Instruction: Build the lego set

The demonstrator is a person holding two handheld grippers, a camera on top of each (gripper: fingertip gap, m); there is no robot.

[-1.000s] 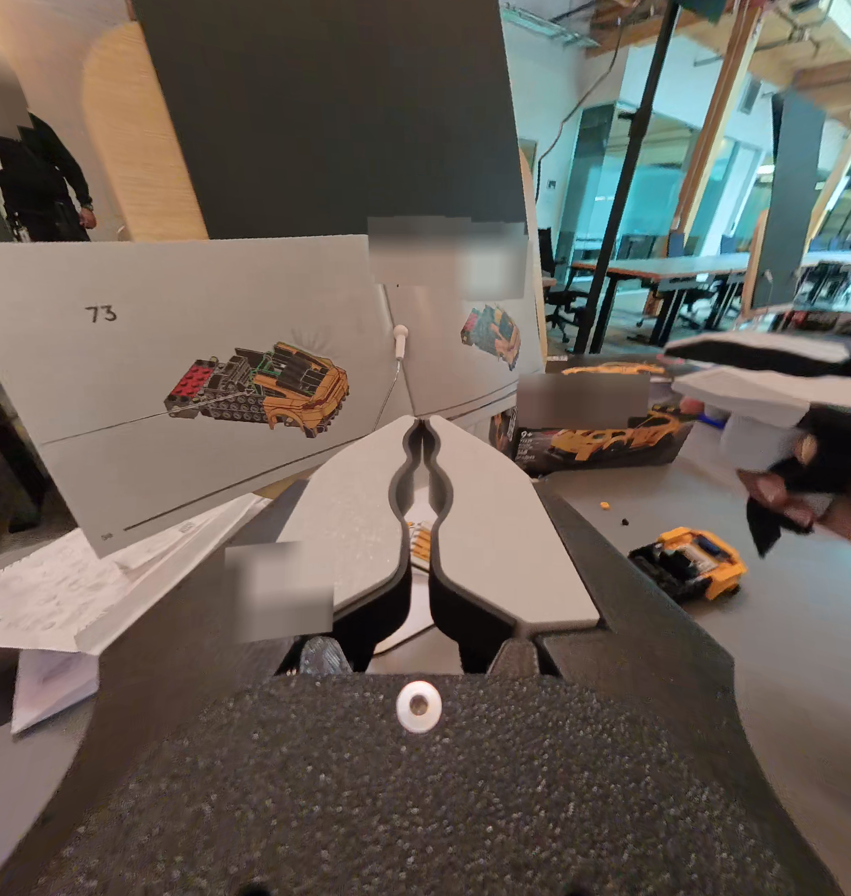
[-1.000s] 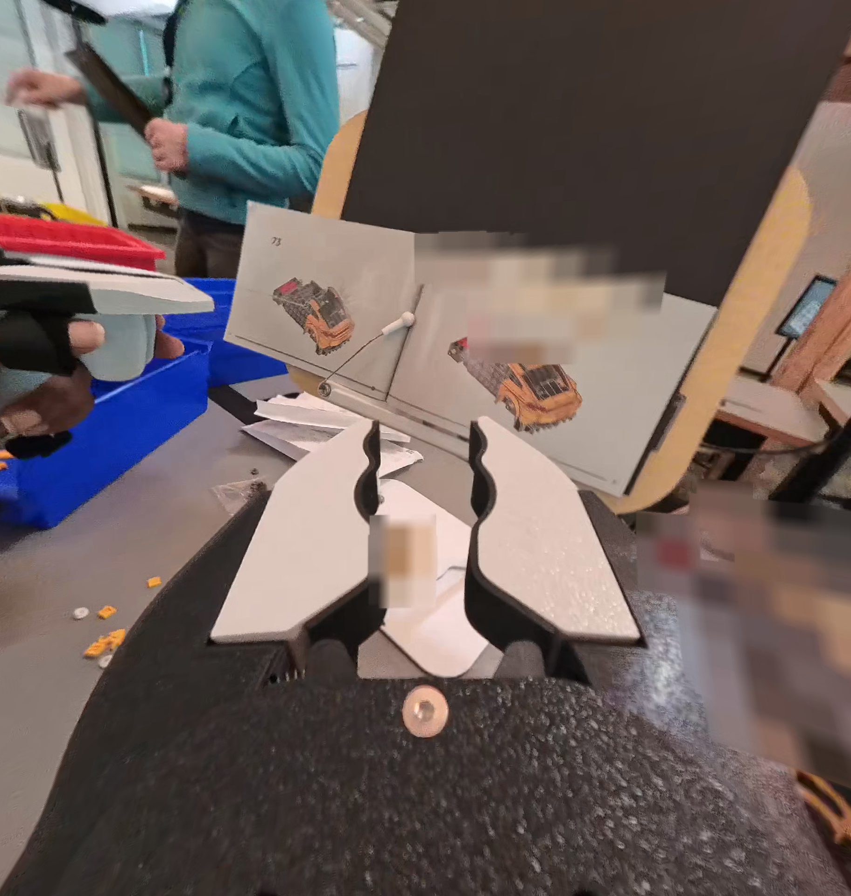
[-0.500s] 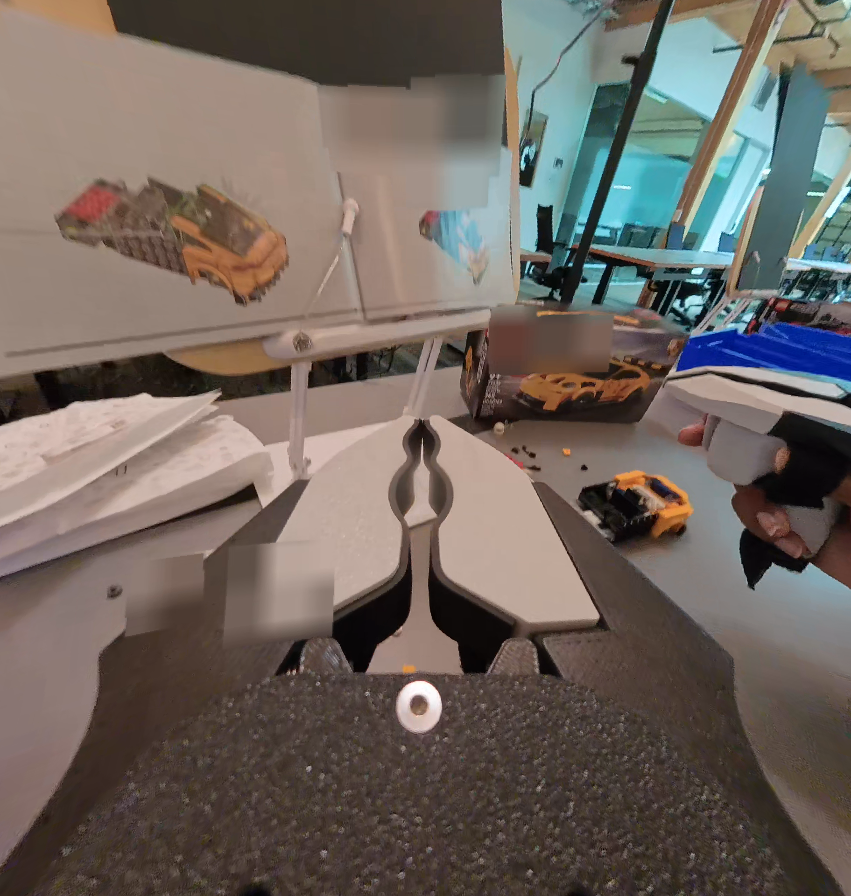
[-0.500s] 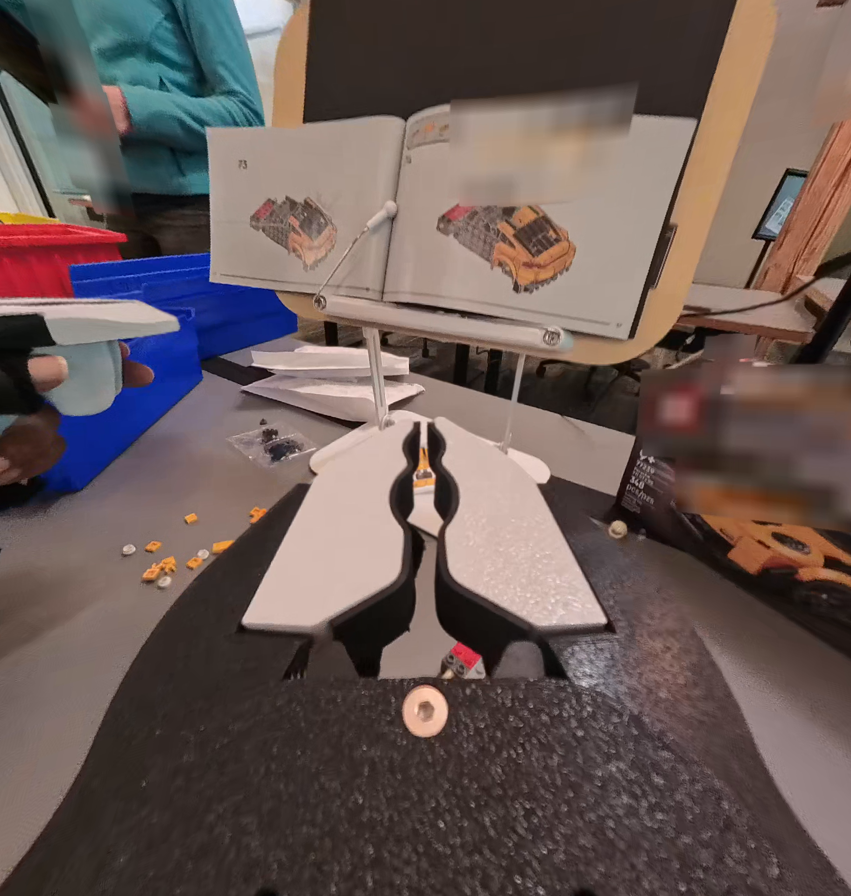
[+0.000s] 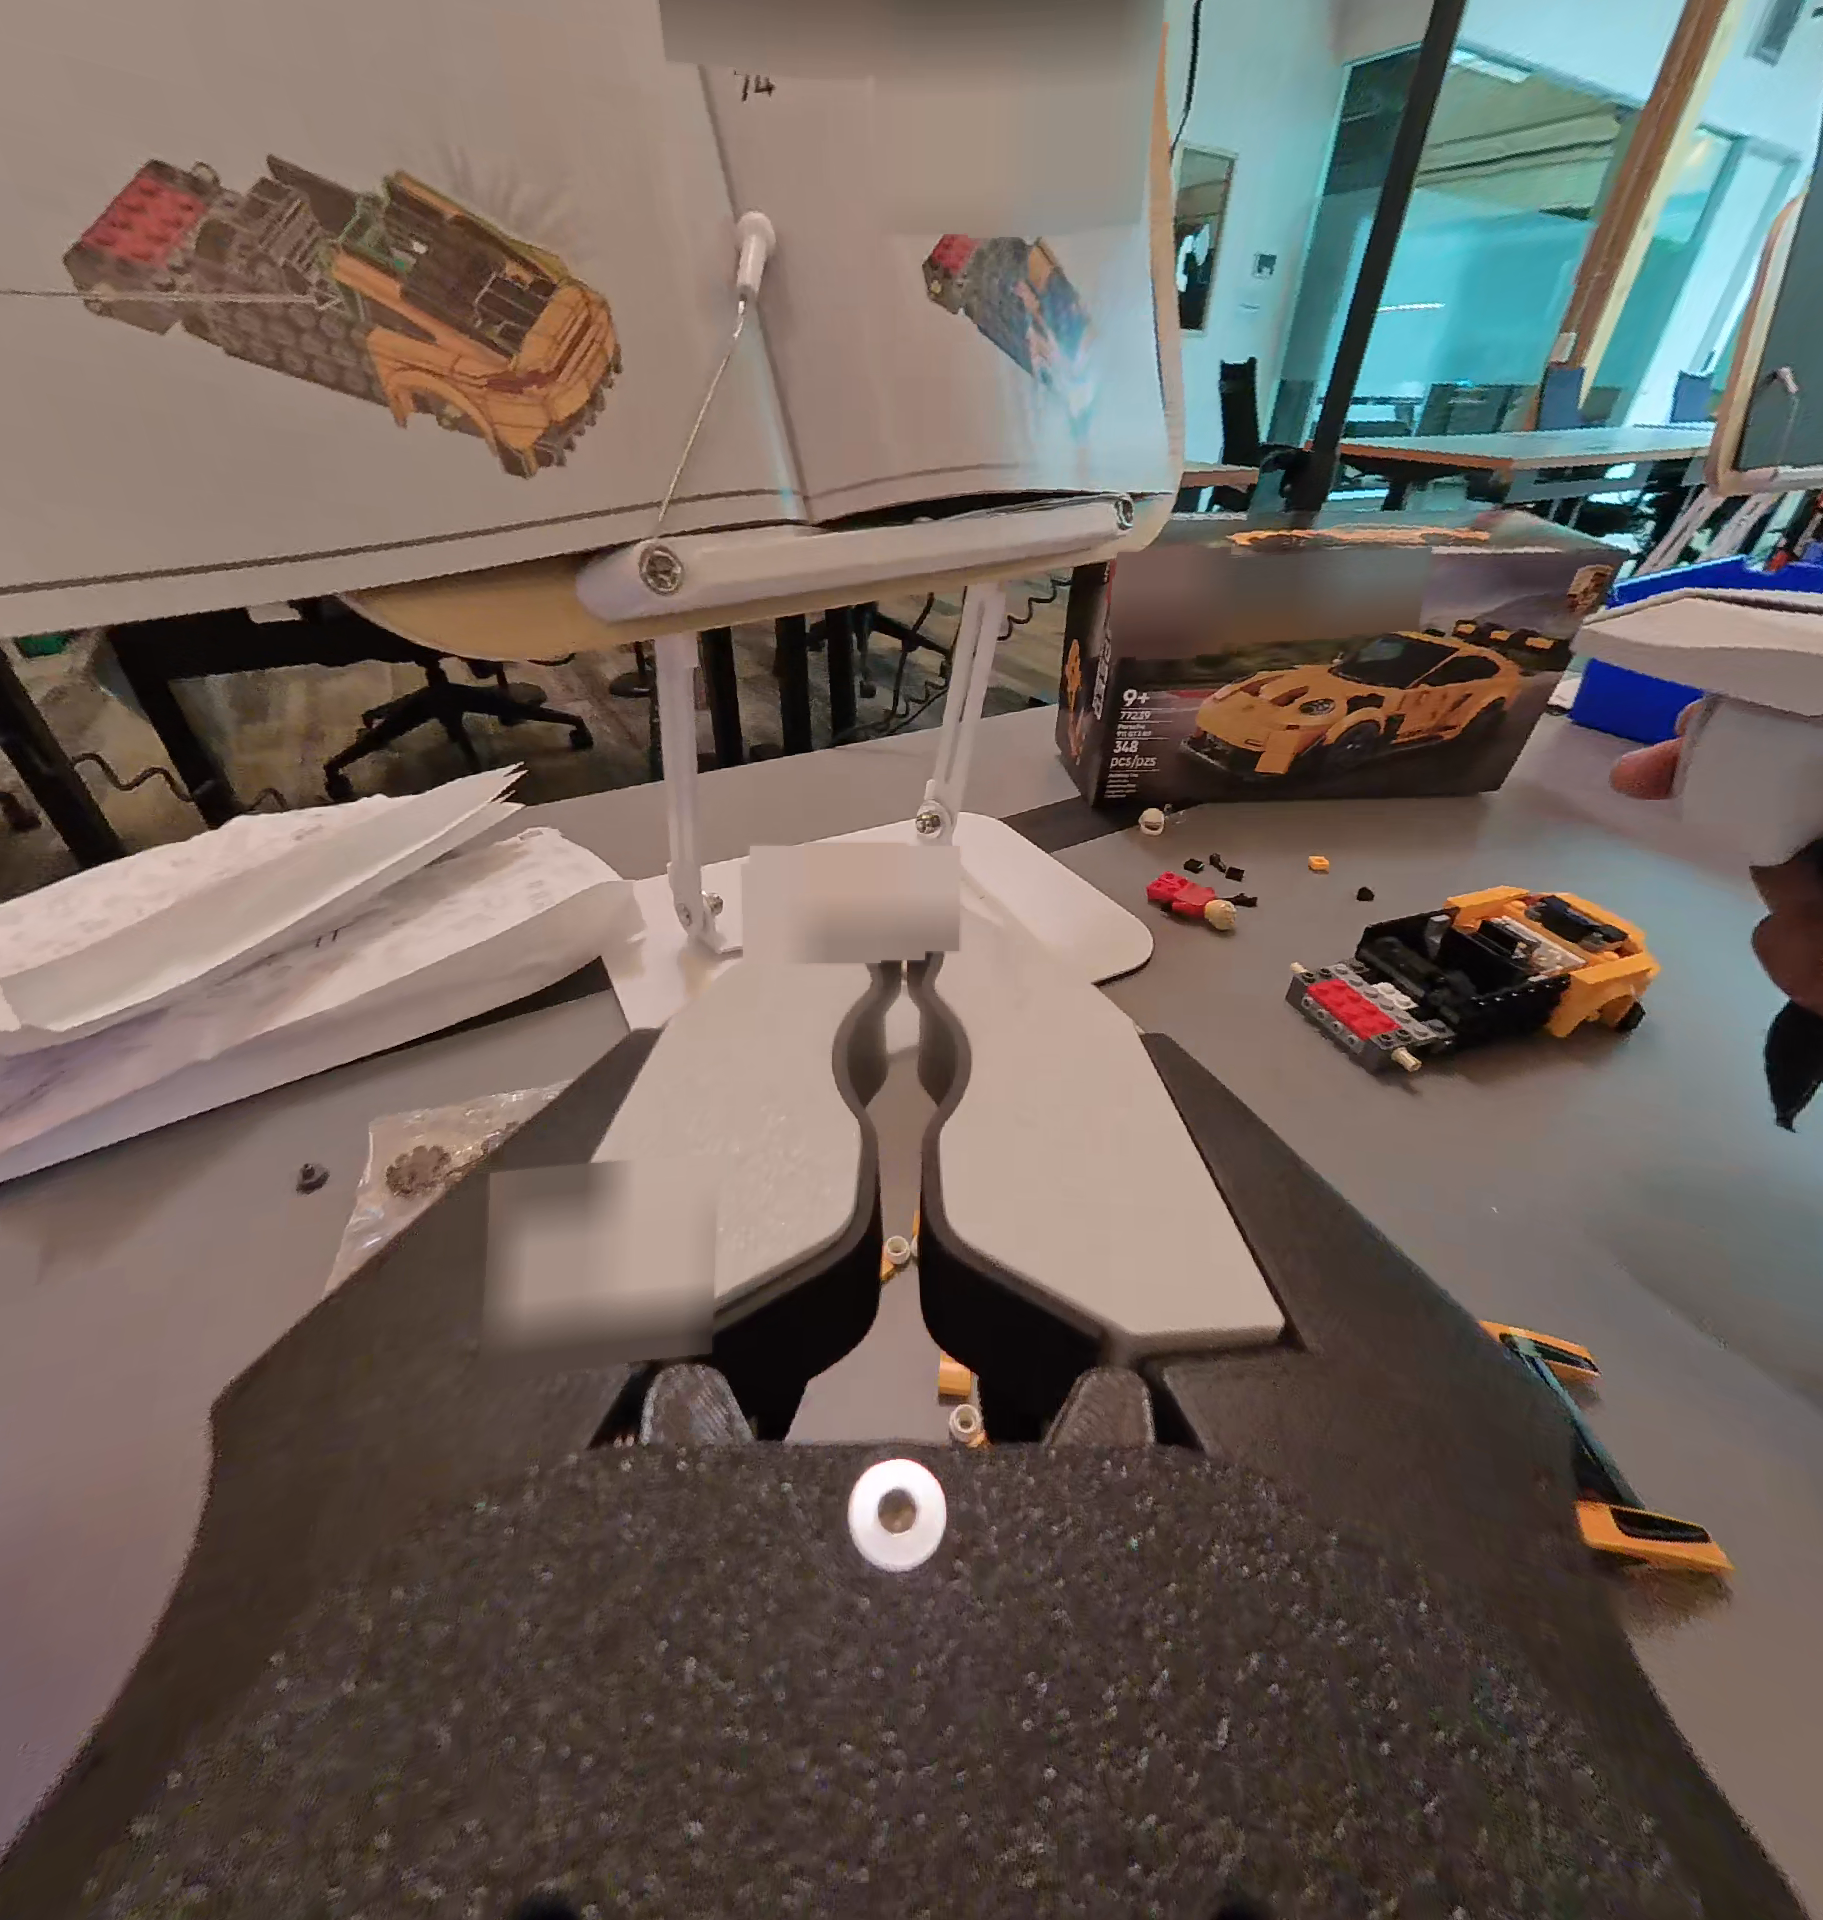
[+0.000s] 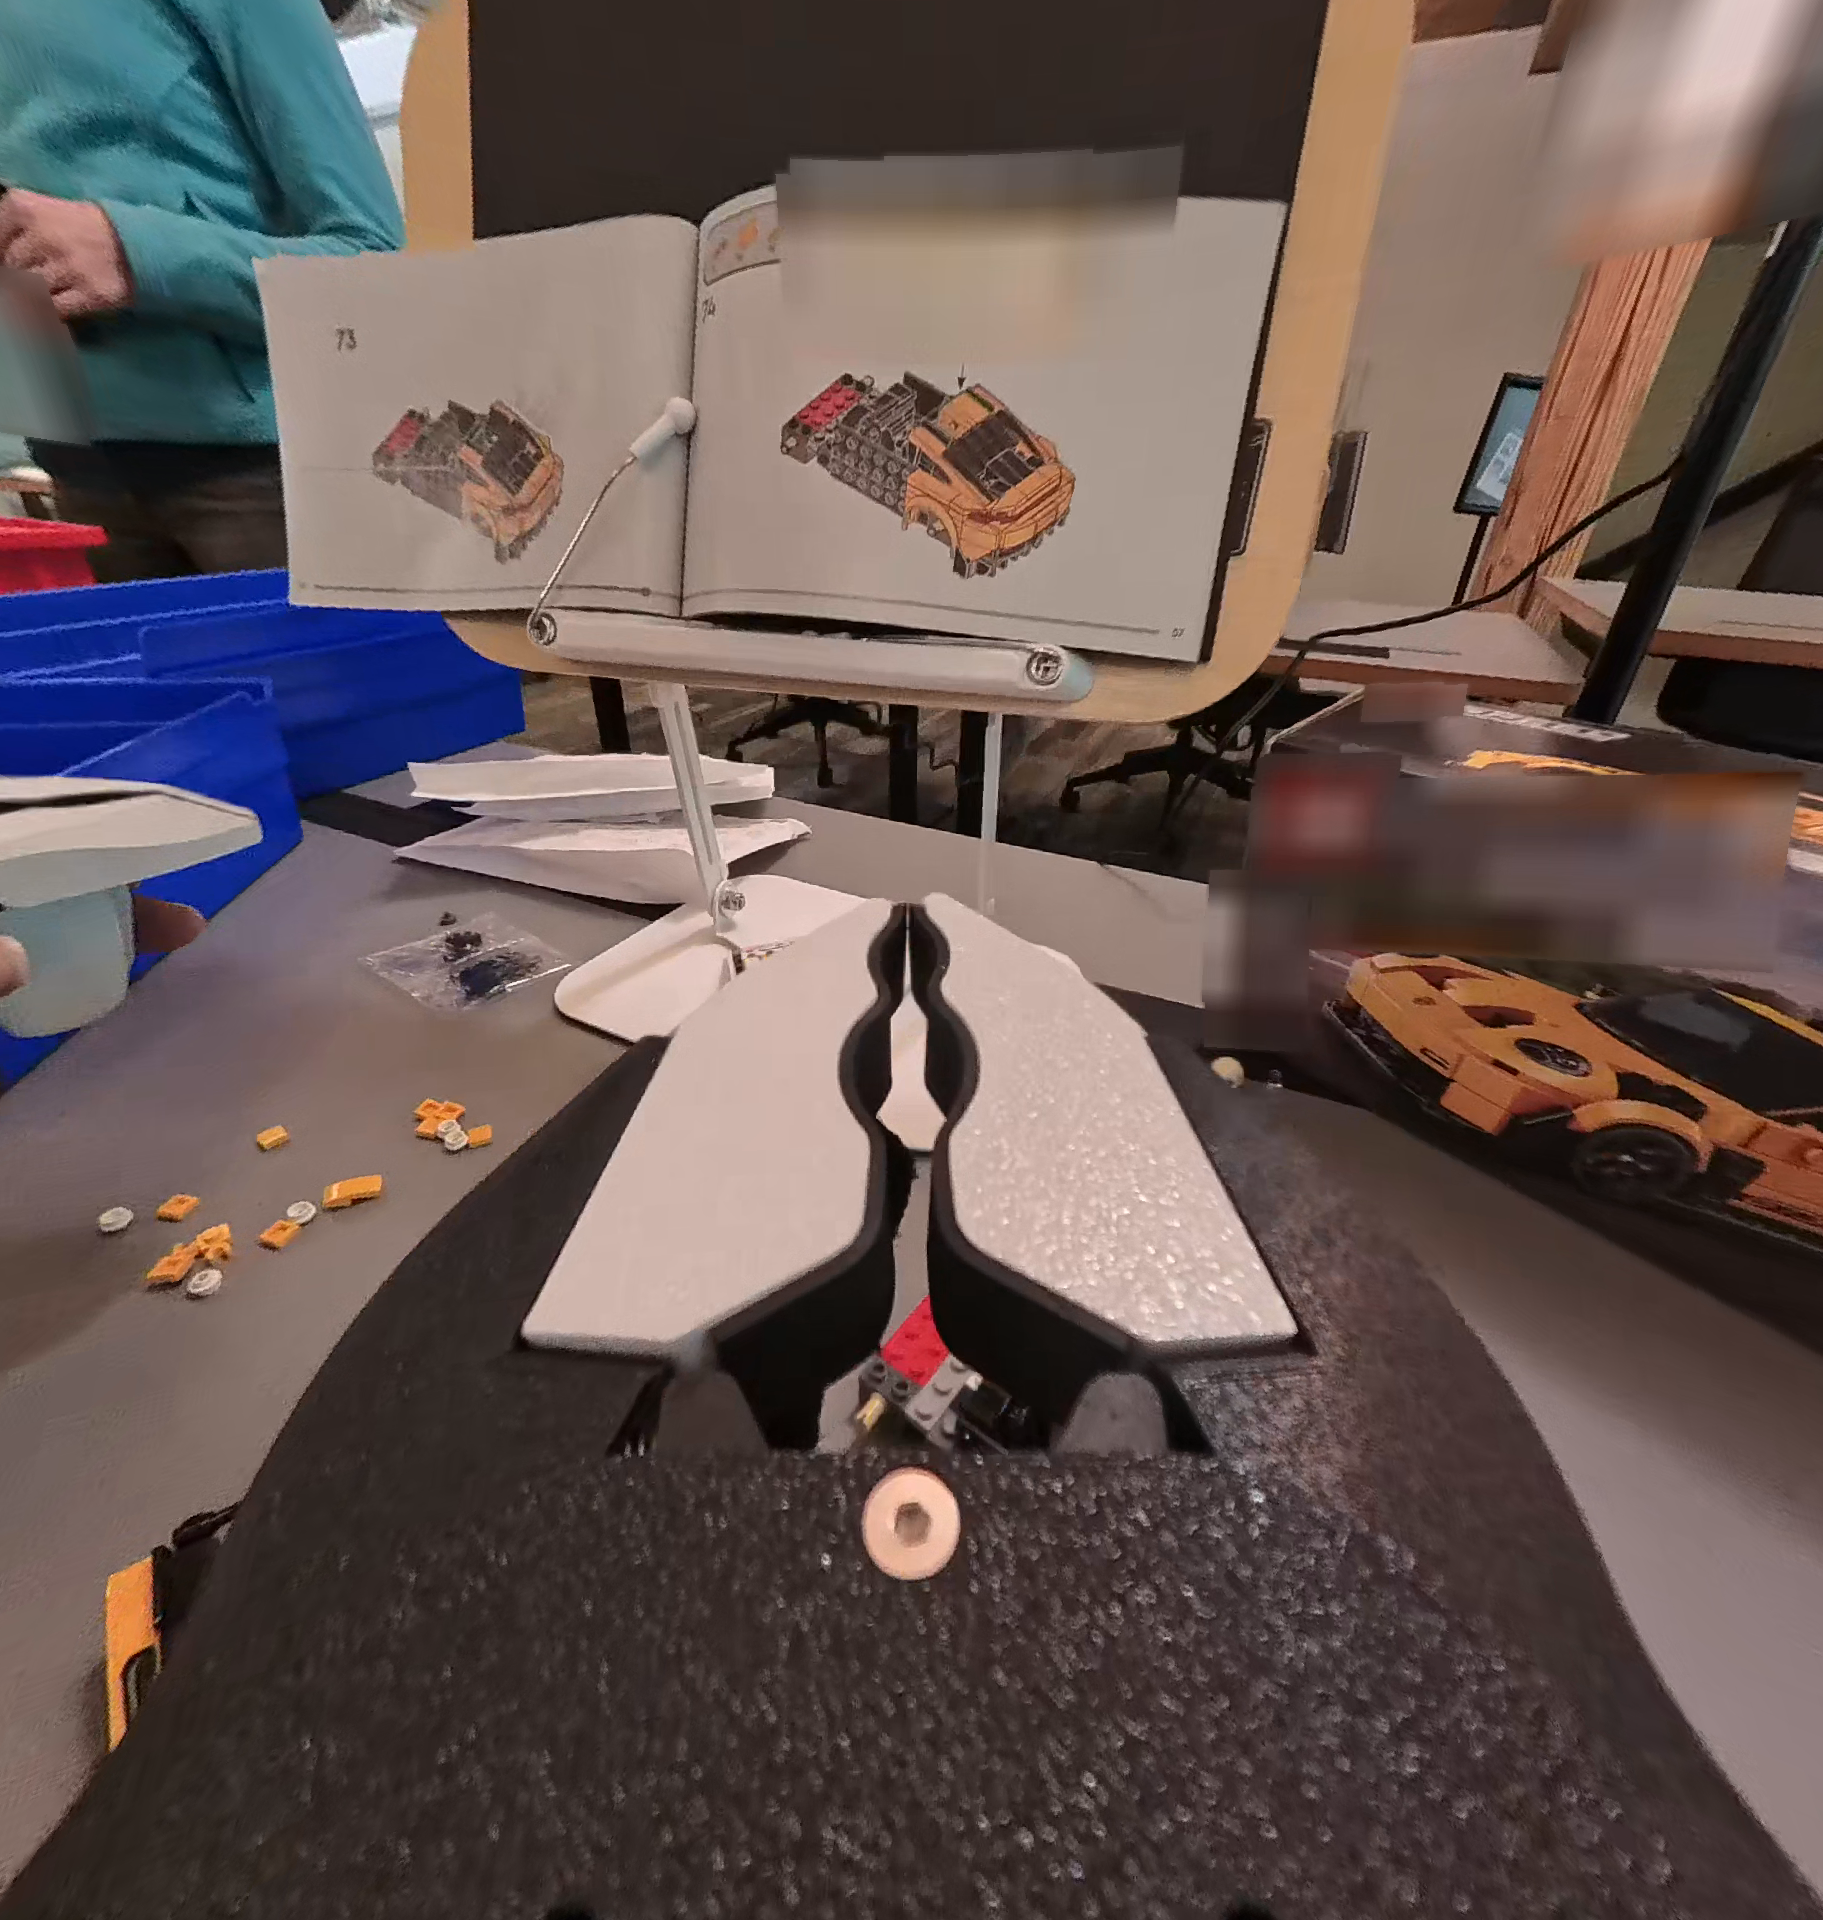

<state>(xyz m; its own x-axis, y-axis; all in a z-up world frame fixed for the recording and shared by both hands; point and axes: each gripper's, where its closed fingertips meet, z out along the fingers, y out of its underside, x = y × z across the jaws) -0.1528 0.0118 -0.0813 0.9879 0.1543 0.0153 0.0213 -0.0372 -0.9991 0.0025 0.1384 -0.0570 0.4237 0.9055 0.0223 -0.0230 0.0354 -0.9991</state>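
The partly built orange, black and grey Lego car stands on the grey table, right of my left gripper. That gripper is shut, its tips partly under a blurred patch, and nothing shows between its fingers. My right gripper is shut with nothing between the tips. It hovers over the car, whose red and grey bricks show beneath it. The open instruction booklet stands on a white stand ahead of both grippers. Each gripper shows in the other's view: the right and the left.
Loose orange and grey pieces lie at the left. A red minifigure and small black parts lie near the set's box. White paper bags, a clear parts bag and blue bins are around. A person in teal stands behind. Tip to tip, the grippers are about 20 cm apart. My left tips are about 25 cm from the red minifigure, my right tips only 20 cm.
My right gripper's jaws have closed from open, with nothing seen between them. Both grippers have tipped down towards the table, so the stand's base, car and loose pieces came into view. The left stayed shut.
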